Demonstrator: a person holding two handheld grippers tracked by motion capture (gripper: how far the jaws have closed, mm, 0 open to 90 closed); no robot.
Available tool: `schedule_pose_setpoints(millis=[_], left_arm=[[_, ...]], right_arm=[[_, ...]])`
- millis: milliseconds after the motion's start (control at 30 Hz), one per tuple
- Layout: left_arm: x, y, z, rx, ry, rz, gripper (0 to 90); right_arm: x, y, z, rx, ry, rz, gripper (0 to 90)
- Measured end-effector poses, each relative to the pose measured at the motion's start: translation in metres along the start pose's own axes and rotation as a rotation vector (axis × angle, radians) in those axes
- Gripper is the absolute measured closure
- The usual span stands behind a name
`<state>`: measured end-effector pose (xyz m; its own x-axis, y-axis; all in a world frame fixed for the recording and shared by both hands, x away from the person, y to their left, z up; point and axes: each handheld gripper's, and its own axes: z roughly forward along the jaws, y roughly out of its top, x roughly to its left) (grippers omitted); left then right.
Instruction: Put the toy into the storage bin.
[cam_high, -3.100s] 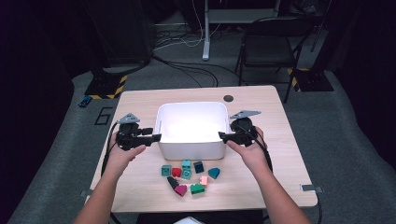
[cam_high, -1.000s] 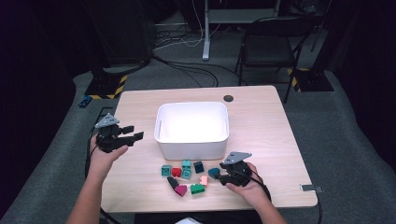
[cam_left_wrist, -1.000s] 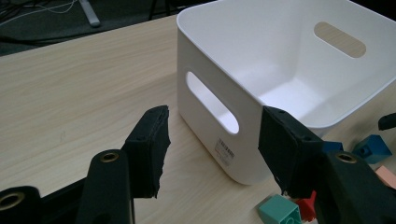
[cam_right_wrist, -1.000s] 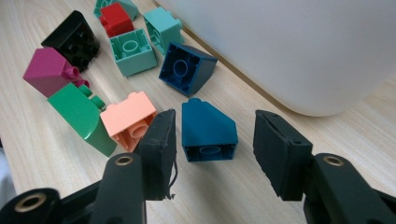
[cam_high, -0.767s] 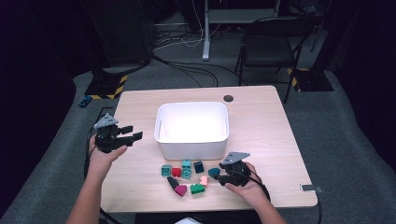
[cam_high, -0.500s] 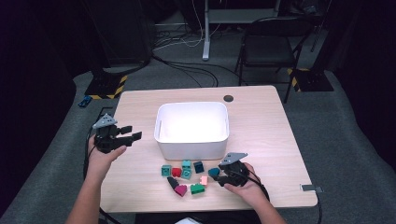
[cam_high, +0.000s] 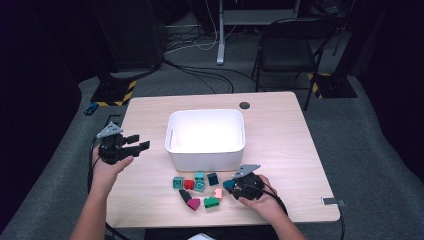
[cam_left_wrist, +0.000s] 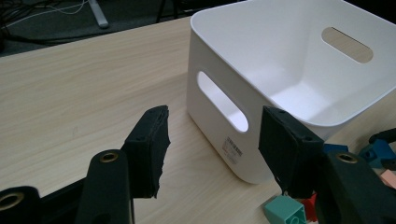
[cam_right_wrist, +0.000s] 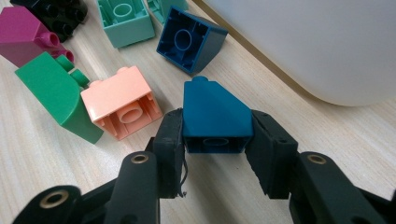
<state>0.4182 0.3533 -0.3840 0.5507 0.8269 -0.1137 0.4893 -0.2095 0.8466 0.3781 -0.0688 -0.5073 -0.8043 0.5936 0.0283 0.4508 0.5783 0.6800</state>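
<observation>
A dark blue sloped brick (cam_right_wrist: 215, 116) lies on the table at the right end of a cluster of loose bricks, in front of the white bin (cam_high: 206, 150). My right gripper (cam_right_wrist: 216, 123) has just been closing and now has both pads pressed on that brick's sides. In the high view the right gripper (cam_high: 231, 186) sits low on the table with the blue brick (cam_high: 229, 184) at its tip. At the table's left edge my left gripper (cam_high: 141, 142) is open and holds nothing. Its jaws, in the left gripper view, point at the bin's handle side (cam_left_wrist: 219, 100).
Beside the held brick lie a peach brick (cam_right_wrist: 122, 107), a green rounded one (cam_right_wrist: 56, 95), a magenta one (cam_right_wrist: 23, 39), an upturned dark blue one (cam_right_wrist: 189, 39) and a mint one (cam_right_wrist: 123, 18). The bin's wall (cam_right_wrist: 303, 46) rises just behind them. A round dark hole (cam_high: 244, 105) marks the table's far side.
Both grippers have left the bin's sides since the oldest frame. The left drew back to the table's left edge; the right came down to the bricks. Both hands have barely moved over the last second.
</observation>
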Motion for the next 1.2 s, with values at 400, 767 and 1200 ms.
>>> schedule_pose_setpoints(millis=[400,767,1200], left_arm=[[0.001,-0.001,0.001,0.001,0.006,-0.004,42.6],[-0.002,-0.001,-0.001,-0.001,0.006,-0.005,42.7],[-0.001,-0.001,-0.002,-0.002,0.007,-0.004,43.0]], right_arm=[[0.001,0.005,-0.010,-0.014,0.001,-0.011,58.2],[0.005,0.017,-0.035,-0.057,0.021,-0.002,58.3],[0.005,0.040,-0.064,-0.060,0.064,-0.013,58.3]])
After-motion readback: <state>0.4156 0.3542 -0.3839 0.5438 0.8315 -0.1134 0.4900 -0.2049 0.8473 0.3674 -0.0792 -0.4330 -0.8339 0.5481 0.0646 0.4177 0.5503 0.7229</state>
